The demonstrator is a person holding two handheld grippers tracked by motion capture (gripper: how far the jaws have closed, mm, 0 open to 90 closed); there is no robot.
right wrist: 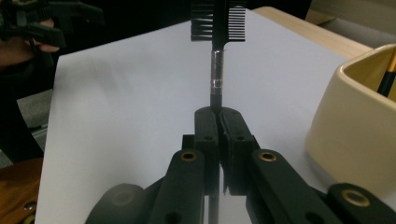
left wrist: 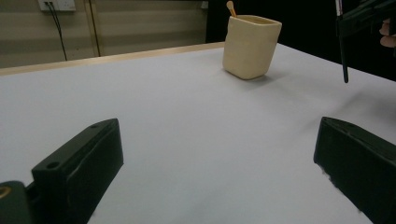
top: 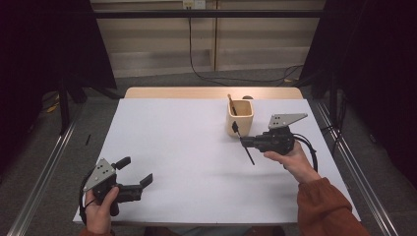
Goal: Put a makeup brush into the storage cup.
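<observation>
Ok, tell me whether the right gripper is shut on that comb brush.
Shut on it: in the right gripper view the right gripper has its jaws pressed together around the comb brush handle.

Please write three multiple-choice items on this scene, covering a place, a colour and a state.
1. Where does the cup stand?
A. far right part of the table
B. near left corner
C. on the floor

2. What colour is the cup?
A. red
B. cream
C. blue

3. How are the right tongs?
A. wide open
B. shut on the black brush
C. lying on the table

Key: 1 A, it sits beyond the right hand; 2 B, its walls are pale cream; 3 B, the jaws pinch the handle.
</observation>
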